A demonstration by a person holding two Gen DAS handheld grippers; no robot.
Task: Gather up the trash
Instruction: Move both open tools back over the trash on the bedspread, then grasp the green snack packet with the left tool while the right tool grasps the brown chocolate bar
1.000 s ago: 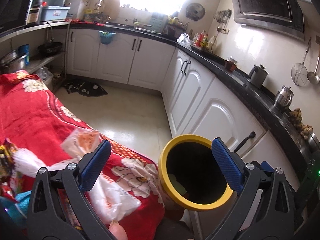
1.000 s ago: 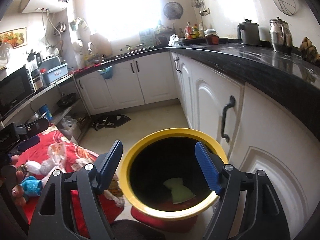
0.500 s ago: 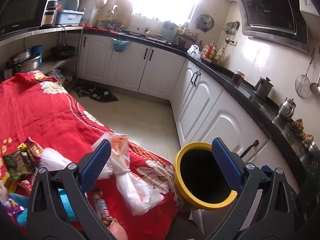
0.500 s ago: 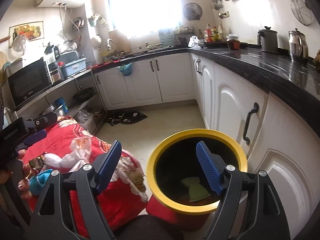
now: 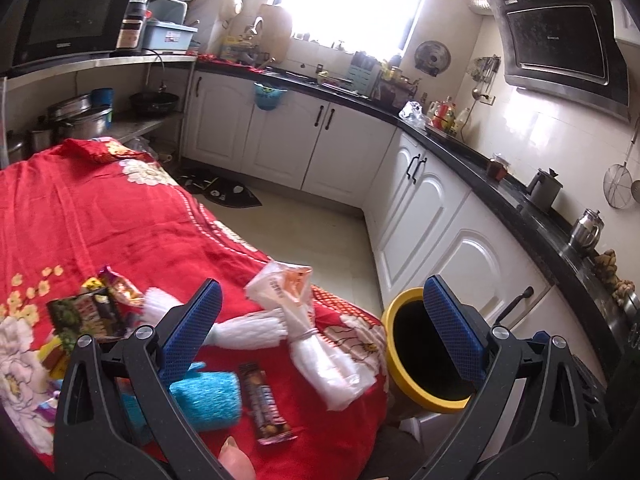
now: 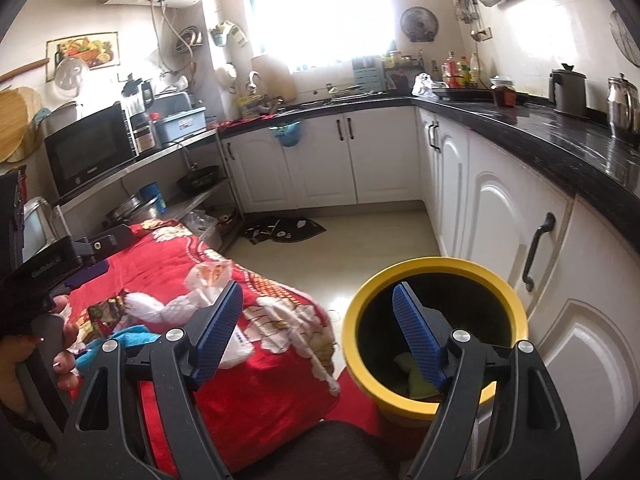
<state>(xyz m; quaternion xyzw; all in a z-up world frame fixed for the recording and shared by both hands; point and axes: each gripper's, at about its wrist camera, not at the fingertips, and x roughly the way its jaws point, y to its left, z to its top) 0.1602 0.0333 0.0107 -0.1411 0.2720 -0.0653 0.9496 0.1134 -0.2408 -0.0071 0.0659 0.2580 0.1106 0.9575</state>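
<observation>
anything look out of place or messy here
Yes. Trash is strewn on the red cloth: a white plastic bag, a chocolate bar wrapper, snack packets and a blue sponge, none of them in the yellow bin beside it. Both grippers, left and right, are open and empty.

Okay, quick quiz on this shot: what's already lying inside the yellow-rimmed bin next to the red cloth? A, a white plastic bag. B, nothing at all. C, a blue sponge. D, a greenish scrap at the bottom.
D: the right wrist view looks down into the yellow-rimmed bin and shows a greenish scrap at its bottom, while the white plastic bag and blue sponge lie on the red cloth.
</observation>
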